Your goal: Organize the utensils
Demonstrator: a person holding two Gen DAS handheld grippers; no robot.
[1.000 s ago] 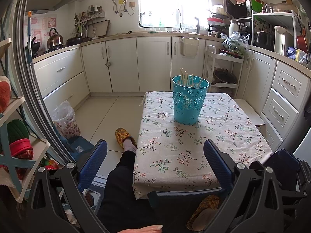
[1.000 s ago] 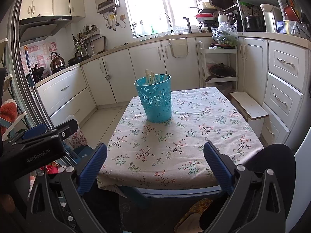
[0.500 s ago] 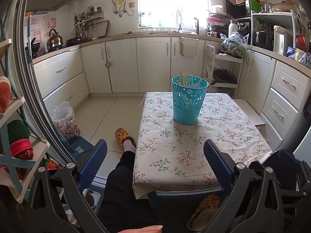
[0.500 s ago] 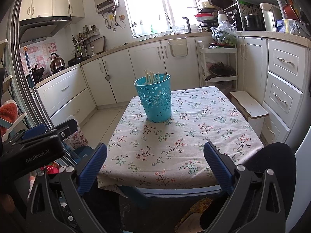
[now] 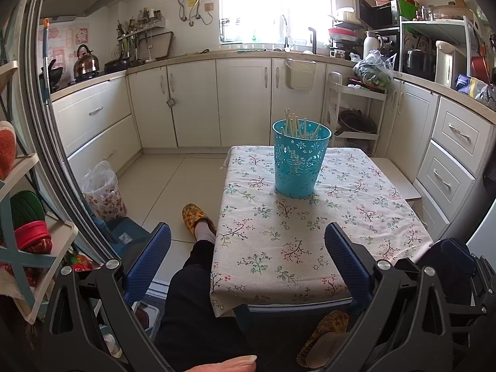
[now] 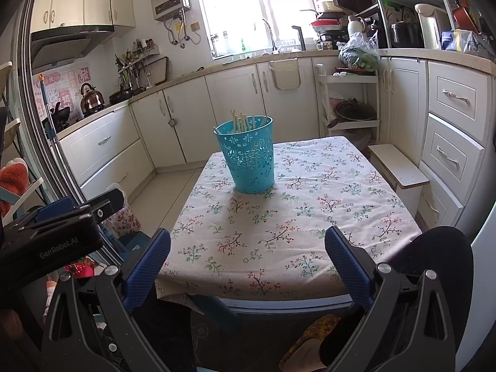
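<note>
My left gripper point(image 5: 247, 259) hangs with its blue-padded jaws spread wide and empty, short of the near edge of the table covered by a floral-print cloth point(image 5: 310, 248). My right gripper point(image 6: 247, 259) is likewise spread wide, holding nothing. A turquoise perforated plastic basket point(image 5: 300, 162) stands upright toward the table's far end, well apart from both grippers; pale wooden chopsticks point(image 5: 294, 125) stand inside it, tips above the rim.
</note>
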